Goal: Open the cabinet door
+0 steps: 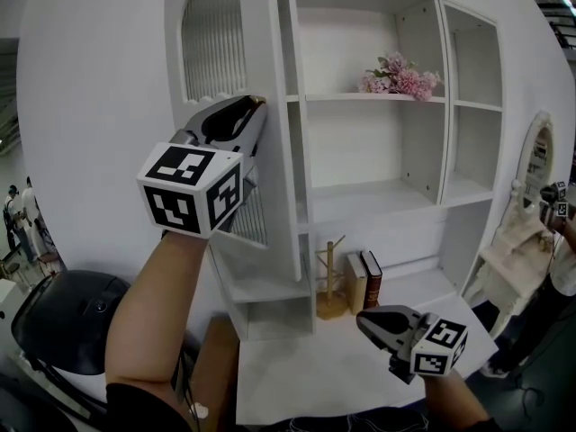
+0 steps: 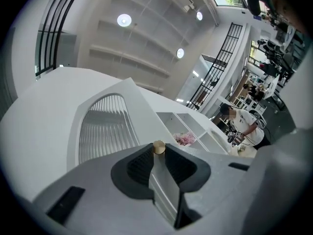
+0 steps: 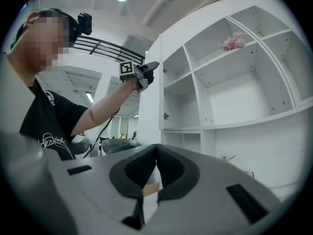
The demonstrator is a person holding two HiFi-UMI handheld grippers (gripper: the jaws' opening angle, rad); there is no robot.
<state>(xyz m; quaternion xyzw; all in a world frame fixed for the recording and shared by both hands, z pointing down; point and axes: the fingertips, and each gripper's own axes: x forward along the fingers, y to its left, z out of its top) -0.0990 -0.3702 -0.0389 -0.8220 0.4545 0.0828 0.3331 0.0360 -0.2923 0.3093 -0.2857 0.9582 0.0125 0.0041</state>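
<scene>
Left gripper [image 1: 255, 106] is part-closed, clamped on the edge of the door [image 1: 263, 27] at its gold knob [image 2: 158, 147]. The door stands swung out at the cabinet's [image 1: 448, 106] left. Right gripper [image 1: 364, 320] is closed and empty, low and near. Risk: the pads could slip off the thin edge if the pull leaves the hinge arc.

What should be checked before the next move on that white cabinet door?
1. Left gripper closed on the cabinet door edge: ok.
2. Gold knob right at that gripper's tips: ok.
3. Door swung clear of the shelves: ok, the compartments stand open.
4. Right gripper shut, empty, low and away from the door: ok.
5. Free room behind the door for more swing: cannot tell.
</scene>
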